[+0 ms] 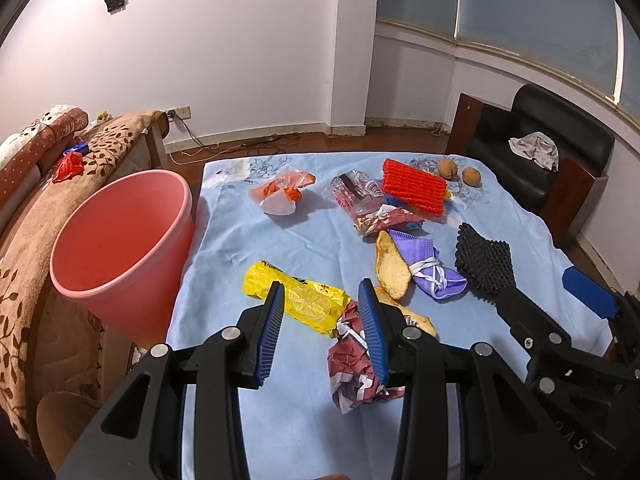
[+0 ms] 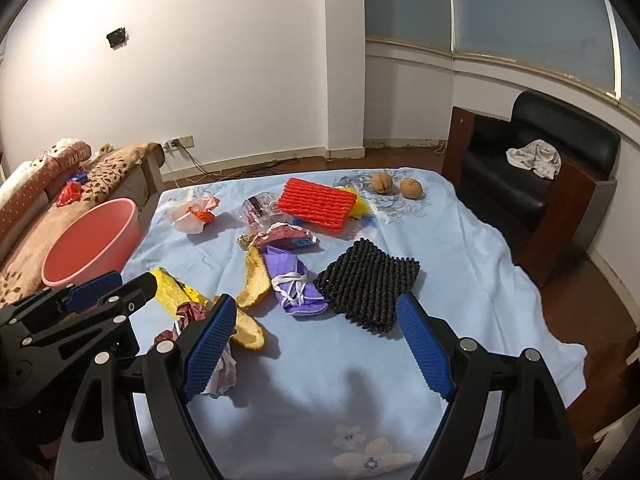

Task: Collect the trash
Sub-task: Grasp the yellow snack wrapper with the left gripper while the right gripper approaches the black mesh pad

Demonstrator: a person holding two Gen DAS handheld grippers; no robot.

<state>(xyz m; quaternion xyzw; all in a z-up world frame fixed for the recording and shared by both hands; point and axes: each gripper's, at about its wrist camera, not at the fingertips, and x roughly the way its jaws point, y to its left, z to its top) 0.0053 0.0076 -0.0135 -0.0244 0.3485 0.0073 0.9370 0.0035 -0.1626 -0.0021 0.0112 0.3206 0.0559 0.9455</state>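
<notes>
On the blue sheet (image 1: 312, 240) lies scattered trash — yellow wrapper (image 1: 296, 302), black mesh (image 2: 370, 284). Left gripper (image 1: 324, 312) released, empty; right gripper (image 2: 316, 344) likewise — pink bin (image 1: 120, 248) alongside.

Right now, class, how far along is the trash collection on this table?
Nothing looks done: the pink bin appears empty. Nothing is in hand: left gripper and right gripper are open, empty. Left: yellow wrapper, purple mask, black foam net, other scraps.
</notes>
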